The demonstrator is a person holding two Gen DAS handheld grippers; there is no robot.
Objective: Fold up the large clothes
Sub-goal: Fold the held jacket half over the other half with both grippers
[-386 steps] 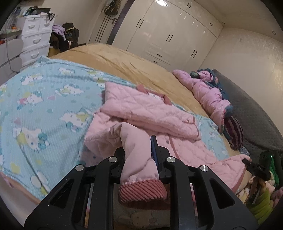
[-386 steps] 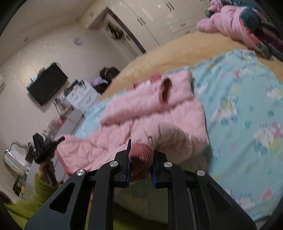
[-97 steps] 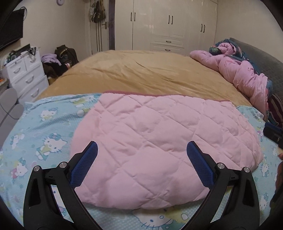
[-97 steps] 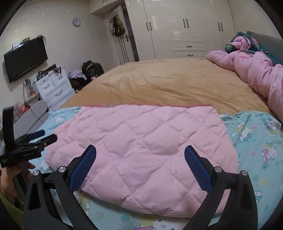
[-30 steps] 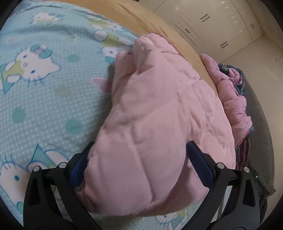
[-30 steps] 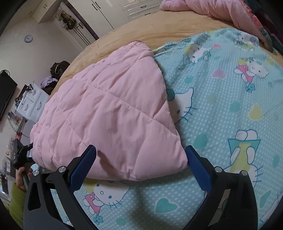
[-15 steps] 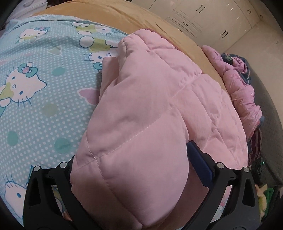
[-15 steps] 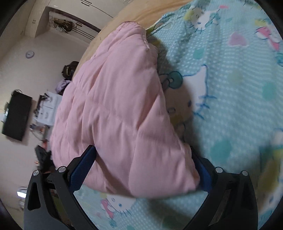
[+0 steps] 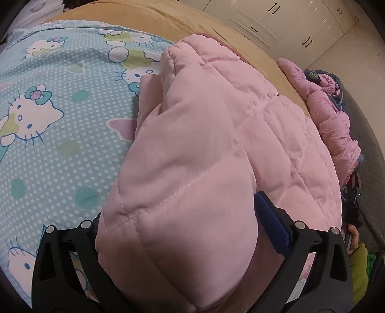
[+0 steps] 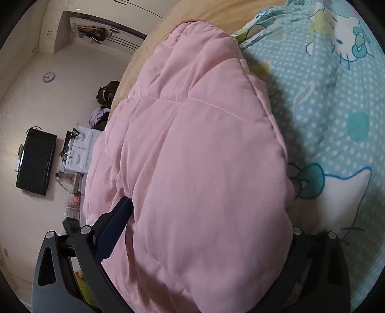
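Note:
A folded pink quilted jacket lies on a blue Hello Kitty sheet on the bed. My left gripper is wide open, and the jacket's near left end bulges between its jaws. The blue pad of its right finger shows; the left pad is hidden by fabric. In the right wrist view the jacket fills the middle. My right gripper is also wide open around the jacket's right end, with its left finger visible and the right one mostly hidden.
The tan bedspread lies beyond the sheet. A second pink padded garment is heaped at the far right by the grey headboard. White wardrobes, a dresser and a wall TV stand around the room.
Both grippers have pushed in closer to the folded jacket's ends, so the fabric now bulges between the open jaws. The jaws have narrowed slightly around it.

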